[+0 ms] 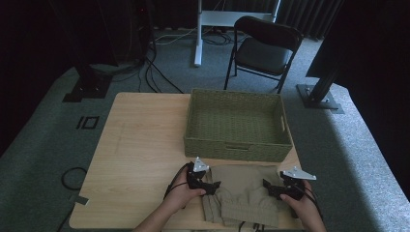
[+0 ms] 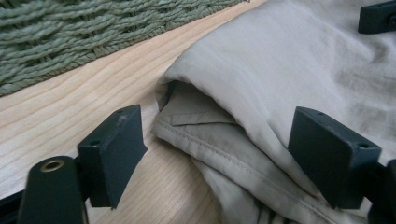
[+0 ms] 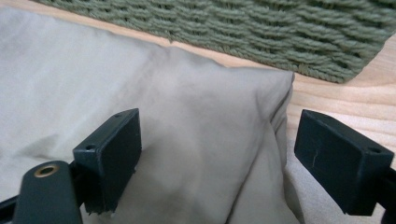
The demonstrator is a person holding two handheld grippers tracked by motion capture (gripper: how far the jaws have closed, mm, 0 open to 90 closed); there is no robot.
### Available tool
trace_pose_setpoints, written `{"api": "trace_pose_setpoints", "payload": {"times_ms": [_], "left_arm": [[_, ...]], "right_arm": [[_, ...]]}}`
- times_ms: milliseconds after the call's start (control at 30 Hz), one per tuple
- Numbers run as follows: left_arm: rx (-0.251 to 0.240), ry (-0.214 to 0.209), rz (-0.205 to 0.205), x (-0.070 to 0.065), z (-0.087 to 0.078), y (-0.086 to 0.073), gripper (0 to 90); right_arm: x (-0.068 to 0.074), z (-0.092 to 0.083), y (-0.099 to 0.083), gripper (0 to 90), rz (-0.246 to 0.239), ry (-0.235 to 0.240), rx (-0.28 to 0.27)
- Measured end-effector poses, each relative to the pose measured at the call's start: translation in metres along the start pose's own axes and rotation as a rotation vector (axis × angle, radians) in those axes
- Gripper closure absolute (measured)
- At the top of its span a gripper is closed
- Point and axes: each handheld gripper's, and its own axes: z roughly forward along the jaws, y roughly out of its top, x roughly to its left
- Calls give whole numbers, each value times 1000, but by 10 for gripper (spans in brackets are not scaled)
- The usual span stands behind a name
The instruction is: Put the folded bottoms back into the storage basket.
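At the desk's (image 1: pixel 145 145) near edge, in front of the woven basket (image 1: pixel 237 126), a folded beige garment (image 1: pixel 244 195) is laid. Its left edge is straddled by the wide-open left hand-held gripper (image 2: pixel 219 154), its right edge by the equally wide right hand-held gripper (image 3: pixel 217 161). The garment's near part is cut off.

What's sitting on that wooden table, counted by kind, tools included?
Green woven basket: 1
Folded beige cloth garment: 1
Black hand-held two-jaw tools: 2, left tool and right tool, both open at the garment's edges
Total: 4
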Motion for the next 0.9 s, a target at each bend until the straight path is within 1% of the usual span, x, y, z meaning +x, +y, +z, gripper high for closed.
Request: {"api": "trace_pose_setpoints", "payload": {"times_ms": [133,233,333,400,467,500,567,600,633,700,767,833,900], "left_arm": [[6,5,-6,0,4,-1,189],[14,5,1,1,7,-2,189],[-1,10,10,1,10,-3,186],[-5,15,9,0,11,-2,186],[-25,19,17,-2,13,-3,186],[-29,25,13,-3,14,-3,186],[-25,34,22,-4,16,-2,185],[-22,34,27,-5,16,-2,185],[-21,36,31,-6,17,-1,184],[-17,48,38,-8,19,0,181],[-13,54,47,-10,22,2,181],[-16,54,45,-11,24,4,182],[-16,55,50,-11,25,5,202]], "right_arm": [[0,4,-2,145,-6,-8,21],[0,6,-3,145,-5,-10,25],[-1,7,-3,151,8,-12,33],[0,8,-3,151,4,-14,36],[0,8,-2,151,-5,-19,38],[1,9,-2,151,-10,-24,41],[3,9,-2,141,-29,-28,47],[4,9,-2,126,-39,-16,53],[5,10,-2,125,-54,-17,58],[8,10,-2,125,-52,-29,61],[8,10,-2,130,-53,-29,60],[8,10,-2,145,-52,-30,57],[9,9,-3,196,-59,-22,51]]}}
